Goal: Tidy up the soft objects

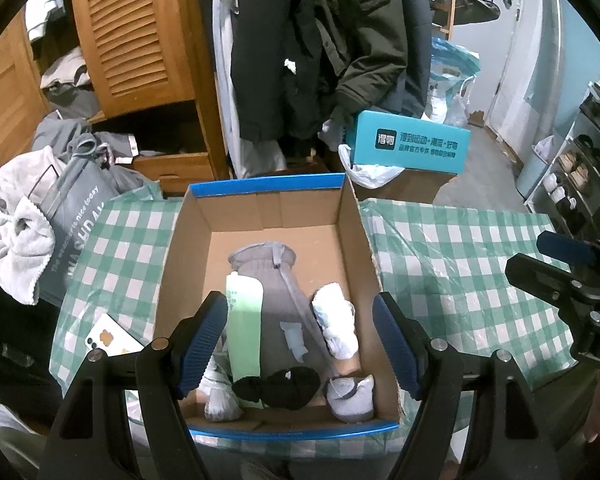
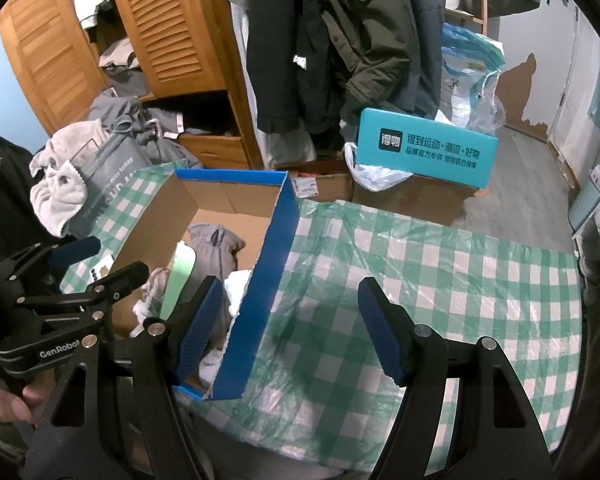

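An open cardboard box (image 1: 188, 248) with a blue rim stands on the checked tablecloth. Inside lie a grey glove (image 1: 276, 304), a pale green strip (image 1: 242, 320), a white rolled sock (image 1: 336, 324), a black soft piece (image 1: 288, 388) and a grey sock (image 1: 350, 396). My left gripper (image 1: 300, 340) hovers over the box, open, with nothing between its fingers. My right gripper (image 2: 292, 328) is open too, astride the box's blue right wall (image 2: 268, 280), touching nothing. In the right wrist view the grey glove (image 2: 216, 248) shows inside the box.
A phone (image 1: 108, 338) lies on the cloth left of the box. A grey bag with towels (image 1: 40, 236) stands at the left, a teal carton (image 1: 410, 146) behind the table. Hanging coats (image 1: 320, 48) and a wooden wardrobe (image 1: 136, 40) fill the back. Checked cloth (image 2: 440, 280) stretches right.
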{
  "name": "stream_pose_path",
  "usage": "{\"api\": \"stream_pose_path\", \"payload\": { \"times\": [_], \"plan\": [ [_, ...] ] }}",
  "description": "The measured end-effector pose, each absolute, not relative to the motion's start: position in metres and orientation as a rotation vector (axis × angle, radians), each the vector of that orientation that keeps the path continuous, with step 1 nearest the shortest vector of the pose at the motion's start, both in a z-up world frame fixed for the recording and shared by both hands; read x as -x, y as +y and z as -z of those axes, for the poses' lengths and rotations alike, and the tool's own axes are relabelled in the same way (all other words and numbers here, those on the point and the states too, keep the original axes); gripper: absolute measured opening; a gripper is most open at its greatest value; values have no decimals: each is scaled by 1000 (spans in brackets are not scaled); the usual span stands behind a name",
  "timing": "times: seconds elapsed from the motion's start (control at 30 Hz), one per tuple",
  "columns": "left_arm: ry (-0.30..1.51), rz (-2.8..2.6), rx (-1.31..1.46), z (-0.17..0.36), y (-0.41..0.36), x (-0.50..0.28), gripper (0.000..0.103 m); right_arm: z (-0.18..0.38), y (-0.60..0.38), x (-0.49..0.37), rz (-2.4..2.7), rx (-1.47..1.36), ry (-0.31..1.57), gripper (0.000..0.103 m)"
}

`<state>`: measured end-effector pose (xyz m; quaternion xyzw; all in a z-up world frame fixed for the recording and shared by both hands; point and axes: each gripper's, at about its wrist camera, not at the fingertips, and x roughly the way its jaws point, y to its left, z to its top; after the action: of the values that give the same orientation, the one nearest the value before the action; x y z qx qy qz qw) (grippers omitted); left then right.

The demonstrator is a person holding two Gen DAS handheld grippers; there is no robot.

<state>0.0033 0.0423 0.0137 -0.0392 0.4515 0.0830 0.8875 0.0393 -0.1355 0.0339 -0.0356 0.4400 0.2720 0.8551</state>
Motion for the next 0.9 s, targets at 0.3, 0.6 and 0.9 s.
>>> {"api": "stream_pose_path", "payload": {
  "times": [0.3, 0.6, 0.9],
  "plan": [
    [963, -177, 85, -10, 44, -4, 76, -34, -136, -39, -573, 77, 925, 71],
    [964, -176, 86, -9, 44, -4, 76, -34, -136, -39, -573, 76, 926, 71],
    [973, -166, 78, -8, 41, -5, 78, -33, -142, -39, -569, 73, 929, 71]
  ]
}}
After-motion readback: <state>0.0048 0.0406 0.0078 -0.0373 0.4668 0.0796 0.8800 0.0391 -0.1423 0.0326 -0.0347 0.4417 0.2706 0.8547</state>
